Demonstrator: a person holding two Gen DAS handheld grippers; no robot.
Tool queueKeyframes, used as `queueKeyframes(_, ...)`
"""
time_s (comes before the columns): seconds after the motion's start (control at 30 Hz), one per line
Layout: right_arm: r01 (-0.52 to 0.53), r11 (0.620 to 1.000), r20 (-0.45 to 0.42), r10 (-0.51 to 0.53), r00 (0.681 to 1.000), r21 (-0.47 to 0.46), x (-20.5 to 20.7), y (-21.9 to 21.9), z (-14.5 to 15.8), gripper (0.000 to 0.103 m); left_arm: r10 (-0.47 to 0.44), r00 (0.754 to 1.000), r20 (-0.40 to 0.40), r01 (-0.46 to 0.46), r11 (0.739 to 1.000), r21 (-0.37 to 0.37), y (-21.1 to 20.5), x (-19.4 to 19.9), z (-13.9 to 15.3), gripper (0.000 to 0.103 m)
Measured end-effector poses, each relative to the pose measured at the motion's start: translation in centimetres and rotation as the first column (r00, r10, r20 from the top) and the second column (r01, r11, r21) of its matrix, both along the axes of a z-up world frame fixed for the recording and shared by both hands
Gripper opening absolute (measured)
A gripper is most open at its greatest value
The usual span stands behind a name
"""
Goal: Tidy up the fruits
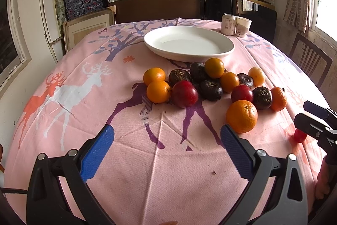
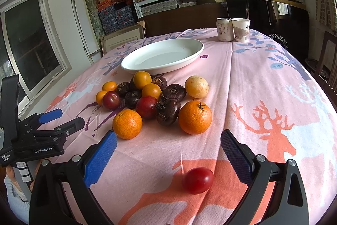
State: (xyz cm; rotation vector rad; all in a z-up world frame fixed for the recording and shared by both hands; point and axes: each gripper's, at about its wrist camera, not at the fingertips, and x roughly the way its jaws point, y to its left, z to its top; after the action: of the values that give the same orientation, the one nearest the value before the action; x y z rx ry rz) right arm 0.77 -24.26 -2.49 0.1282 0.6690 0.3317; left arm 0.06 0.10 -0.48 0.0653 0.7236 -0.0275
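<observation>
Here, both tools hover low over a bench draped in a pink deer-print tablecloth (image 2: 263, 77). The left tool (image 1: 167, 148) has its blue-padded fingers spread wide with only cloth between them, and a large mandarin (image 1: 241, 116) lies just beyond its right fingertip. The right tool (image 2: 168, 150) is likewise spread wide, and a small red cherry tomato (image 2: 197, 180) lies alone on the cloth between its fingers, touching neither. The rest of the fruit sits in a loose heap (image 2: 151, 98) near the middle of the bench: orange mandarins, dark red plums, blackish-brown water chestnuts and one pale yellow round fruit (image 2: 196, 86) at the heap's right edge. Just behind the heap stands a white oval dish (image 2: 189, 58). Well beyond it, at the far edge, a drink can (image 2: 223, 29) and a paper cup (image 2: 240, 30) stand touching side by side.
</observation>
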Motion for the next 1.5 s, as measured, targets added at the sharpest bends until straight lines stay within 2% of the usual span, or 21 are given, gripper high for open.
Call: queueKeyframes(1.5,0.000,1.000,-0.012,0.000,1.000,0.025,0.11,-0.26,-0.15,0.099,-0.001,1.000,-0.008,0.001,1.000,-0.005,0.05,0.16,-0.09,0.099)
